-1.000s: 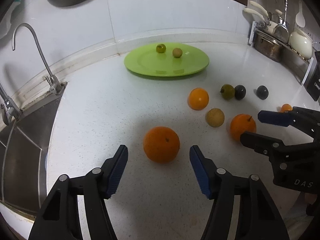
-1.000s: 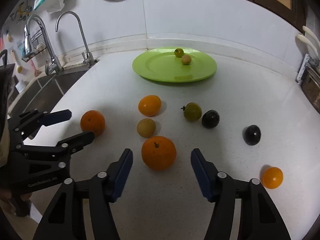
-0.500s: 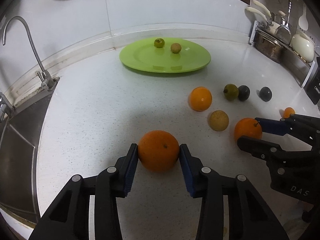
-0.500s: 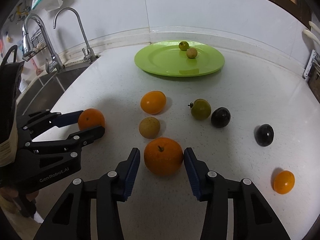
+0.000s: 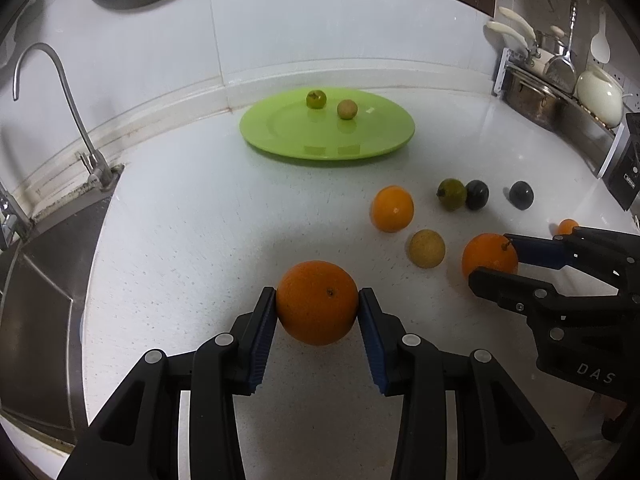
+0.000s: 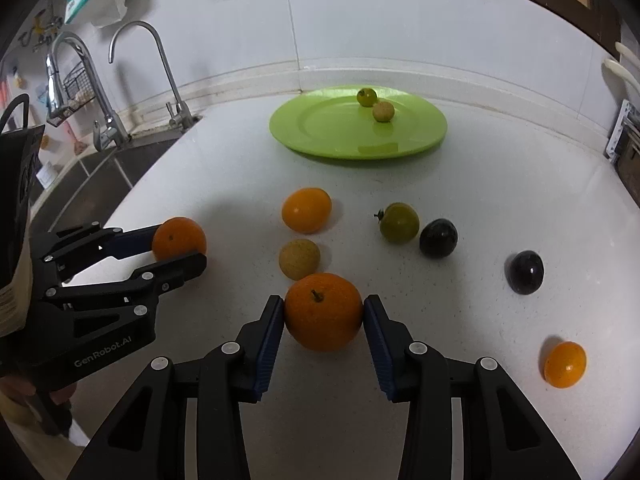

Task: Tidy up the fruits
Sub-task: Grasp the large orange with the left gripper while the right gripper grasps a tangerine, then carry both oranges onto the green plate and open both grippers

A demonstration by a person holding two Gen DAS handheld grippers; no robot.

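My left gripper (image 5: 317,312) is shut on a large orange (image 5: 317,302); it also shows in the right wrist view (image 6: 179,239). My right gripper (image 6: 323,316) is shut on an orange with a stem (image 6: 323,311), seen from the left wrist too (image 5: 489,255). A green plate (image 5: 280,140) at the back holds a small green fruit (image 5: 316,99) and a small tan fruit (image 5: 346,109). Loose on the counter lie a yellow-orange fruit (image 6: 306,209), a tan fruit (image 6: 299,259), a green fruit (image 6: 399,222), two dark plums (image 6: 438,237) (image 6: 525,272) and a small orange fruit (image 6: 565,364).
A sink (image 5: 36,288) with a tap (image 5: 60,92) lies at the left counter edge. Pots and utensils (image 5: 560,80) stand at the back right. A dark box (image 5: 628,168) stands at the right edge. The white wall rises behind the plate.
Both grippers moved forward around their oranges and closed on them; a second ago both were open with the fruit lying between the fingers.
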